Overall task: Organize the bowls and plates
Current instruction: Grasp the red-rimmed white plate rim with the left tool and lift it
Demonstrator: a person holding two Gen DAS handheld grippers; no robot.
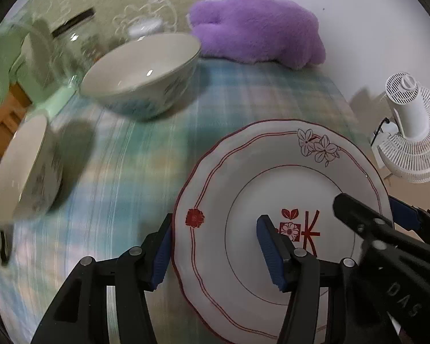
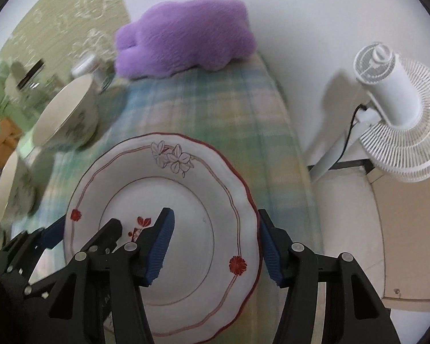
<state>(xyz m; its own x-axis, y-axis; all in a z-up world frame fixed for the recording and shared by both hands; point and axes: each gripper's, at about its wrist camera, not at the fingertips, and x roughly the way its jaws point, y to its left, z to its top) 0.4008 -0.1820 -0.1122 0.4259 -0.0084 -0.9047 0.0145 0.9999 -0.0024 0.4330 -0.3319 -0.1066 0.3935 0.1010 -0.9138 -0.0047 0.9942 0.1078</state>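
A white plate [image 1: 272, 177] with a red scalloped rim and flower prints is held between both grippers above the plaid tablecloth [image 1: 123, 172]. My left gripper [image 1: 218, 249] straddles the plate's left rim, one finger under it and one on top. My right gripper [image 2: 215, 246] straddles its right rim [image 2: 252, 206] the same way, and it also shows in the left wrist view [image 1: 381, 218]. Two white bowls with grey floral print stand on the cloth: one at the back [image 1: 140, 71] and one at the left edge [image 1: 25, 169].
A purple plush pillow [image 1: 258, 28] lies at the table's far end against the white wall. A white fan [image 2: 392, 106] stands on the floor to the right of the table. Glass jars [image 1: 71, 40] stand at the far left.
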